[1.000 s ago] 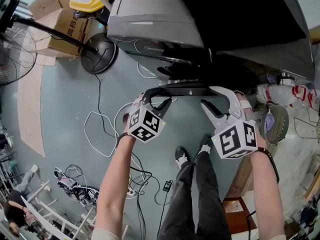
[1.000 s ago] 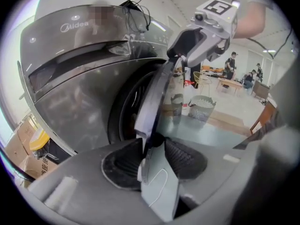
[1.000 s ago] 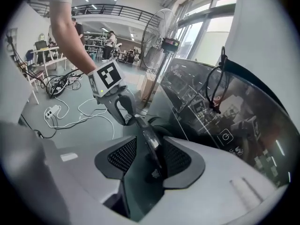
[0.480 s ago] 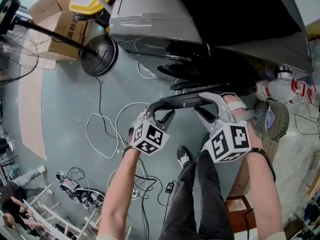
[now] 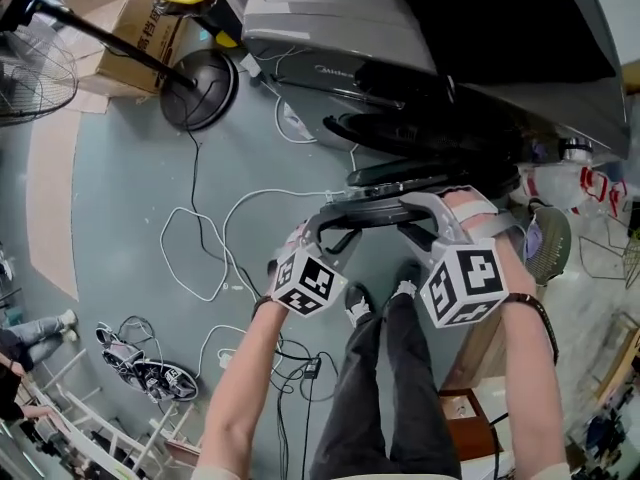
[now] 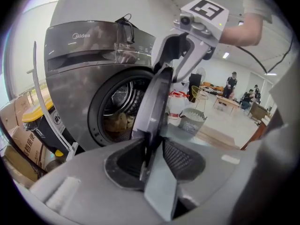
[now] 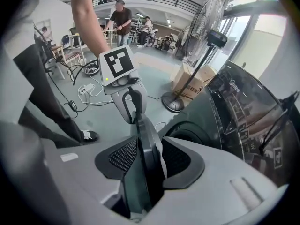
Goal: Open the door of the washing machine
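Observation:
The grey washing machine stands at the top of the head view, its round door swung out from the front. In the left gripper view the drum opening shows laundry inside, and the door stands edge-on. My left gripper straddles the door's rim; its jaws are closing with the rim pressed between the pads. My right gripper grips the same rim a little further right, the door clamped between its pads. Each gripper shows in the other's view.
A standing fan's base and cardboard boxes lie left of the machine. Loose white and black cables cross the floor. My own legs and shoes are under the door. A mesh basket stands at right.
The door has swung further out from the machine, toward me. Both grippers moved with it, staying on its rim, and the right one rolled.

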Action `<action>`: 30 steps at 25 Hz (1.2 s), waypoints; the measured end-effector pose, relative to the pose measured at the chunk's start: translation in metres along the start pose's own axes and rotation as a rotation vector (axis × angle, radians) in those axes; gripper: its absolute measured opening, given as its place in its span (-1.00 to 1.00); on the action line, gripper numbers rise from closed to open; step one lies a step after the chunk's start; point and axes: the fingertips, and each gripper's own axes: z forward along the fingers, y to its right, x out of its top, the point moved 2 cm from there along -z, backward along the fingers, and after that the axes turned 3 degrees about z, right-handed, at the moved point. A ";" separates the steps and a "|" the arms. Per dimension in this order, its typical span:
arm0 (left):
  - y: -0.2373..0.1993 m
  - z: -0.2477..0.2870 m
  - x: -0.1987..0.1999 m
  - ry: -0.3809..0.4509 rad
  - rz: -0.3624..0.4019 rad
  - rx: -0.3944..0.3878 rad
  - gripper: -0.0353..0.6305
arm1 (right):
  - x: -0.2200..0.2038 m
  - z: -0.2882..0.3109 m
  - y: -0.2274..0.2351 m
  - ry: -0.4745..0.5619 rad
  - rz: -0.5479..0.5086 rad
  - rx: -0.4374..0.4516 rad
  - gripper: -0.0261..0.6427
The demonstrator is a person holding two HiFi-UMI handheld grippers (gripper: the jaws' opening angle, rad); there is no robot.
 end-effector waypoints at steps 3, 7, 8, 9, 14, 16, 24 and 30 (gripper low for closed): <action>0.011 0.000 0.001 0.012 -0.009 -0.017 -0.38 | 0.004 -0.006 -0.007 -0.018 0.001 0.050 -0.43; 0.026 0.000 0.002 0.025 -0.027 -0.024 -0.39 | 0.005 -0.014 -0.014 -0.013 0.038 0.038 -0.43; 0.030 0.000 0.002 0.032 -0.033 -0.025 -0.39 | 0.003 -0.016 -0.017 -0.008 0.059 0.035 -0.43; 0.035 -0.001 0.003 0.038 -0.039 -0.026 -0.39 | 0.002 -0.017 -0.021 0.000 0.078 0.032 -0.43; 0.053 -0.011 -0.003 0.058 -0.062 -0.036 -0.39 | 0.004 -0.014 -0.042 0.005 0.101 0.041 -0.43; 0.061 -0.012 -0.005 0.059 -0.056 -0.050 -0.40 | 0.002 -0.013 -0.050 -0.011 0.092 0.036 -0.43; 0.079 -0.012 -0.009 0.053 -0.011 -0.095 -0.40 | -0.003 -0.015 -0.067 -0.044 0.043 0.016 -0.43; 0.087 -0.013 -0.009 0.054 -0.007 -0.116 -0.40 | -0.003 -0.018 -0.074 -0.082 0.029 0.004 -0.42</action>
